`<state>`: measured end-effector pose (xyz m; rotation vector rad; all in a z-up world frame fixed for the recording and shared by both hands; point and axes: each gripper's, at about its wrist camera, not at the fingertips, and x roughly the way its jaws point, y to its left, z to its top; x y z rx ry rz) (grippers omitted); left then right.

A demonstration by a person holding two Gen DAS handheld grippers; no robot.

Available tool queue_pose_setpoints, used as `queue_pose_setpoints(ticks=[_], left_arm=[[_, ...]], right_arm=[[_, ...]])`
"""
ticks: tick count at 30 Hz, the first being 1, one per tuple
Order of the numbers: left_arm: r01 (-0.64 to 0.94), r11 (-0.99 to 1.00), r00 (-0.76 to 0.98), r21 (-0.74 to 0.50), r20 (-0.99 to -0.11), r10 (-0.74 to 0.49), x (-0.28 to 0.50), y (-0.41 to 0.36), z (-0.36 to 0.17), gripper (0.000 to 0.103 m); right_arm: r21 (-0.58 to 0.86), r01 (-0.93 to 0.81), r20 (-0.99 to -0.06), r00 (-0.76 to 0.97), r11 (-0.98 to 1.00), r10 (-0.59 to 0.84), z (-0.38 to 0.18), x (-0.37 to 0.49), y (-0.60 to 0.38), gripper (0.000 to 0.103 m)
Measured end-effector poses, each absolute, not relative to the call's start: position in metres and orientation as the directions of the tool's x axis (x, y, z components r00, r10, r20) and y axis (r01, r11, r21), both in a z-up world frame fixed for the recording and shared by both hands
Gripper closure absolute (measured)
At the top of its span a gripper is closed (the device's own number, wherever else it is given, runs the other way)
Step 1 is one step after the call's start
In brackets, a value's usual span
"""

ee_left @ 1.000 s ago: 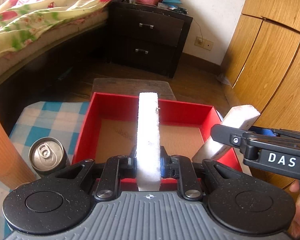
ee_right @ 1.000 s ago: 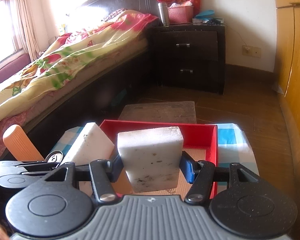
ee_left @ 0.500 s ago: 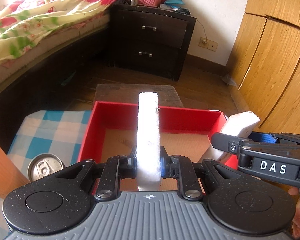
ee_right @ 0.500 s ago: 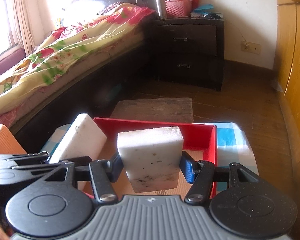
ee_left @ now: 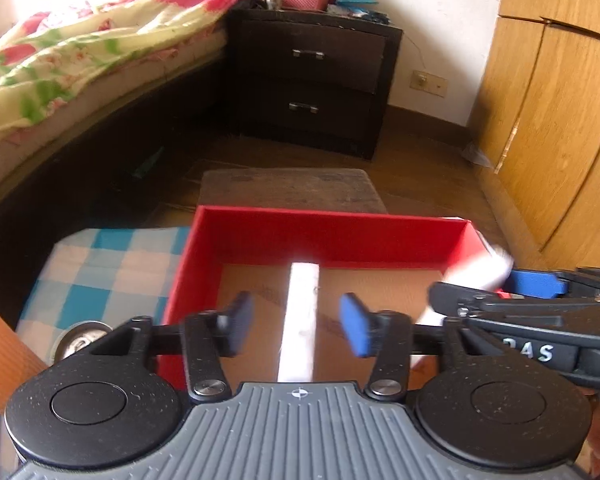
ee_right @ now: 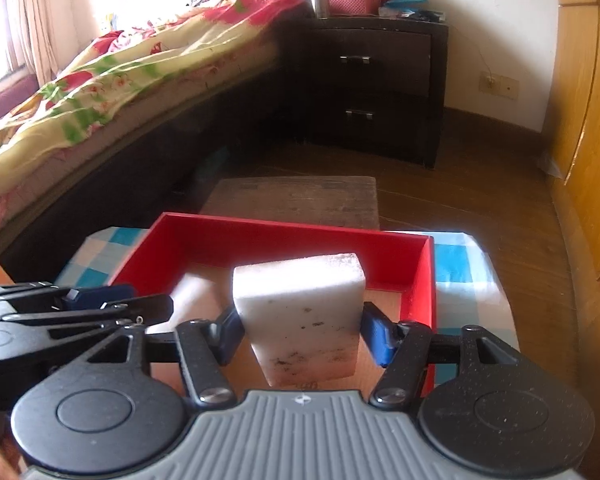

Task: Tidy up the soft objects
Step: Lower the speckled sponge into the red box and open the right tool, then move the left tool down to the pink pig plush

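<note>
A: What is the biggest thing ahead of the tools?

B: The red box [ee_left: 324, 236], open-topped, on the checked bench cloth [ee_left: 100, 268]. Its far wall stands ahead of both tools, and its cardboard floor lies bare under them, so there is open room inside. Beyond the box sit a wooden stool [ee_right: 300, 200], then floor, then the dark nightstand [ee_right: 380, 76]. The bed [ee_right: 120, 80] runs along the left.

A: And the left tool [ee_left: 298, 322]?

B: Its jaws are opening, with a gap on each side of the thin white sponge [ee_left: 300, 320]. That sponge stands on edge between the pads, touching neither, its long axis running straight away from the tool toward the box's far wall. A drinks can [ee_left: 80, 336] sits just left of the box.

A: The right tool [ee_right: 300, 330]?

B: Also opening. The thick white sponge [ee_right: 304, 312] sits between its blue pads, broad speckled face toward the camera, long axis across the jaws. The left pad looks to be touching it; the right pad looks just clear, though I cannot tell for sure. It is over the box floor, near the right wall.
</note>
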<state>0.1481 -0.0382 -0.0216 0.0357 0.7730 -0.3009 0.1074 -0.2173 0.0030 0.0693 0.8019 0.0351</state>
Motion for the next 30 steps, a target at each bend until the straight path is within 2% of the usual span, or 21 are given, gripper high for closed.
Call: queue_pose_setpoints(ticks=[3,7,10,14,21,30], left_arm=[[0.275,0.957,0.675,-0.091,-0.691,-0.26,0.147,-0.033,-0.019,0.032],[0.282,0.956,0.682,-0.079,-0.685,-0.257,0.137,-0.033,-0.012,0.03],[0.286,0.955,0.68,-0.074,-0.687,-0.257,0.128,-0.032,-0.006,0.023],[0.301,0.951,0.676,-0.074,-0.687,-0.268,0.113,-0.029,0.0,0.019],[0.324,0.945,0.682,-0.044,-0.682,-0.265,0.08,-0.022,0.007,0.015],[0.395,0.919,0.613,-0.017,-0.74,-0.277,0.022,-0.016,-0.006,0.012]], right_arm=[[0.108,0.004,-0.721,0.689,0.994,0.075,0.005,0.106,-0.224,0.054],[0.109,0.012,-0.713,0.697,0.994,0.07,0.012,0.097,-0.227,0.053],[0.104,0.014,-0.707,0.705,0.994,0.064,0.018,0.087,-0.227,0.053],[0.122,0.018,-0.699,0.712,0.992,0.073,0.026,0.07,-0.231,0.048],[0.111,-0.013,-0.676,0.732,0.994,0.085,0.039,0.041,-0.226,0.046],[0.109,-0.06,-0.73,0.672,0.992,0.121,0.03,-0.015,-0.222,0.042]])
